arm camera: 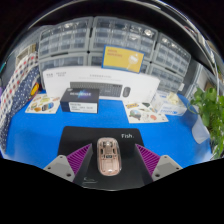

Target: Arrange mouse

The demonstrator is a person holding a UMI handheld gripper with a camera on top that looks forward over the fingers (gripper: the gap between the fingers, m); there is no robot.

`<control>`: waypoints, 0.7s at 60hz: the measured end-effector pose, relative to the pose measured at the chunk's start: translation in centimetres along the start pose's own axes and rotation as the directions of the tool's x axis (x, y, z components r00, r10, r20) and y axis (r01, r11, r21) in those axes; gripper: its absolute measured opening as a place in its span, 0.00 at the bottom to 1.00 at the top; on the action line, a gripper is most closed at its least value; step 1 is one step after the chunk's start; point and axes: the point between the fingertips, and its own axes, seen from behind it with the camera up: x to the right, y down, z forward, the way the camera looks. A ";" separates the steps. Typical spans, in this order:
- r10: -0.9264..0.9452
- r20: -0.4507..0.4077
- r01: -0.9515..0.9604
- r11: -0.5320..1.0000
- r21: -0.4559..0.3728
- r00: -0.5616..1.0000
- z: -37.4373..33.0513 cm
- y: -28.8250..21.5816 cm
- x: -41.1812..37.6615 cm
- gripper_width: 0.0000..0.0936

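Observation:
A rose-gold, see-through mouse (108, 155) lies on a black mouse mat (84, 134) printed with the word "Fish", on a blue table (35, 135). My gripper (113, 150) is open around it. The mouse stands between the two fingers with a narrow gap on each side and rests on the mat. The left purple pad (76, 158) and the right purple pad (151, 158) flank it. The mouse's near end is hidden below the fingers.
Beyond the mat stand a black box (80, 97) and a long white box (118, 90). Papers lie to the left (42, 103) and right (165, 105). A green plant (211, 112) stands at the far right. Shelves of storage bins (95, 40) fill the back wall.

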 end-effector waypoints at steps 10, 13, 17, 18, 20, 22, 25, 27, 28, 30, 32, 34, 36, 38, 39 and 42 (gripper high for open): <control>0.040 0.013 -0.040 0.996 0.080 0.999 -6.5 -3.2 0.0 0.90; 0.045 0.020 -0.047 0.994 0.097 0.999 -8.8 -3.8 0.1 0.90; 0.050 0.031 -0.053 0.991 0.126 0.998 -12.1 -4.5 0.4 0.91; 0.050 0.034 -0.054 0.989 0.134 0.998 -12.9 -4.7 0.5 0.91; 0.051 0.039 -0.056 0.988 0.146 0.998 -14.5 -4.8 0.7 0.91; 0.053 0.043 -0.059 0.986 0.158 0.998 -15.9 -4.9 0.9 0.91; 0.056 0.054 -0.064 0.983 0.174 0.997 -18.1 -4.7 1.6 0.91; 0.058 0.061 -0.068 0.981 0.183 0.996 -19.4 -4.5 2.0 0.91; 0.058 0.064 -0.069 0.980 0.185 0.996 -20.0 -4.3 2.2 0.91; 0.057 0.069 -0.069 0.980 0.185 0.996 -21.2 -3.8 2.5 0.91; 0.057 0.076 -0.070 0.980 0.188 0.996 -22.3 -3.3 2.8 0.91; 0.057 0.085 -0.073 0.978 0.194 0.995 -23.4 -2.8 3.3 0.91; 0.057 0.094 -0.075 0.977 0.199 0.994 -24.4 -2.2 3.7 0.91; 0.056 0.107 -0.077 0.976 0.202 0.993 -25.3 -1.5 3.9 0.90; 0.058 0.115 -0.080 0.977 0.199 0.992 -25.7 -1.1 4.1 0.91; 0.065 0.134 -0.089 0.978 0.190 0.989 -27.0 0.3 4.5 0.91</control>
